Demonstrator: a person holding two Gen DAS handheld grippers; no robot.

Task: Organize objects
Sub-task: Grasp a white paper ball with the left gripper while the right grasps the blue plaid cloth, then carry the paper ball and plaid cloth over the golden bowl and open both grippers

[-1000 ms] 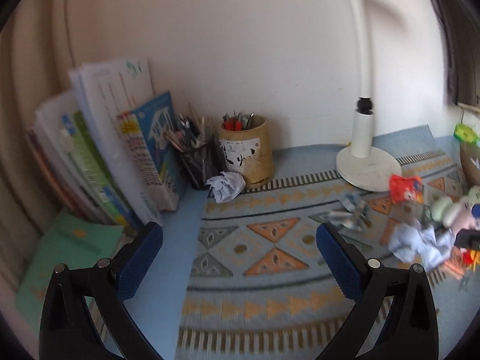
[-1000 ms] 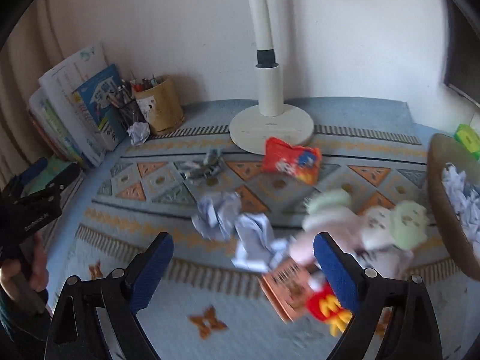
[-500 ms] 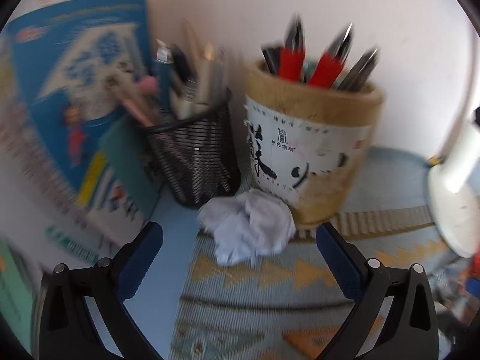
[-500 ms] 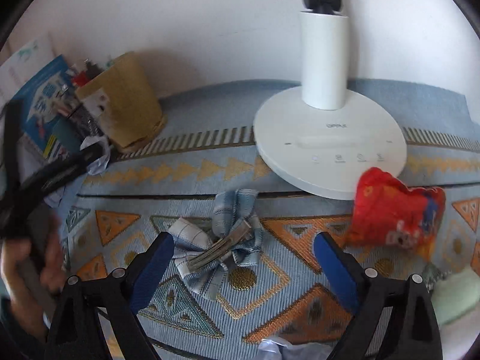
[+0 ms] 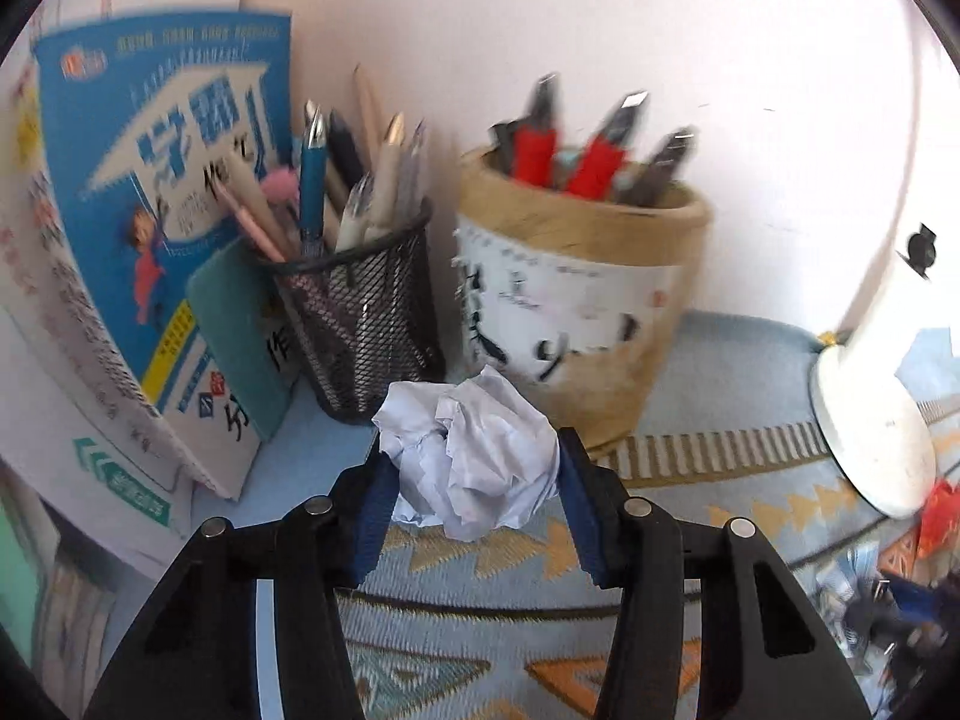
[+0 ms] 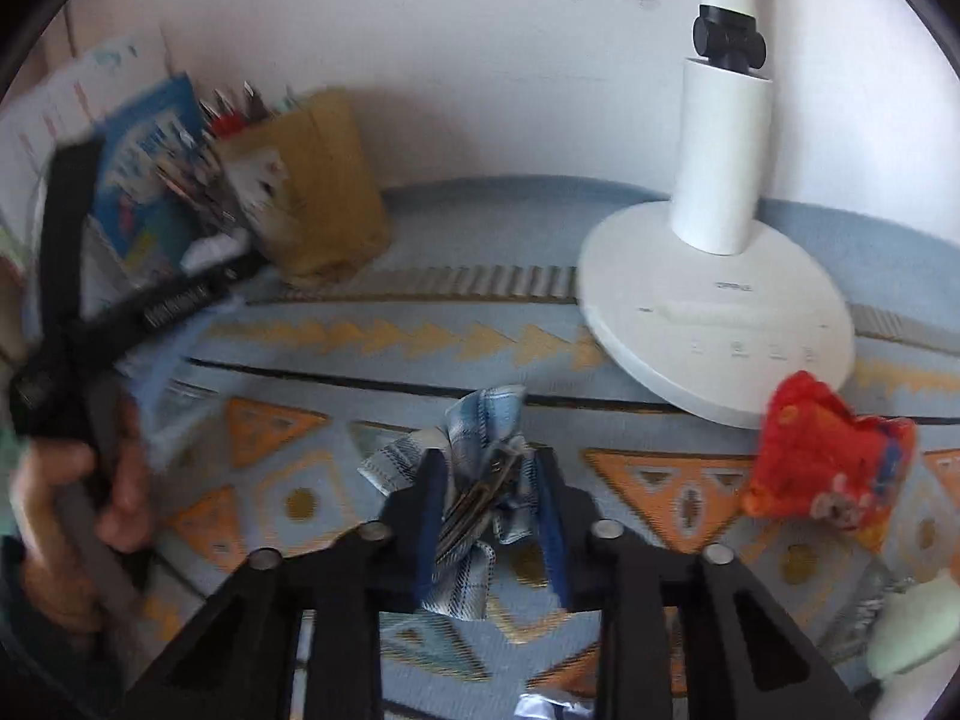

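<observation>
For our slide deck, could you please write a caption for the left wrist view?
Left gripper closing on a crumpled paper ball beside the mesh pen holder.

Two pen holders (image 5: 366,324), one paper ball (image 5: 474,462), roughly four books (image 5: 162,180).

My two black plastic grippers, left (image 5: 474,474) and right (image 6: 489,501), carry ribbed blue pads (image 5: 375,519) and round silver screw heads (image 5: 637,506); my dark sleeve cuff (image 6: 24,612) shows.

right hand-held gripper (image 6: 489,495) clamping blue plaid hair bow (image 6: 480,450) | bow lying on patterned mat (image 6: 360,360) | white lamp base (image 6: 720,312) standing behind | red packet (image 6: 828,462) lying right
</observation>
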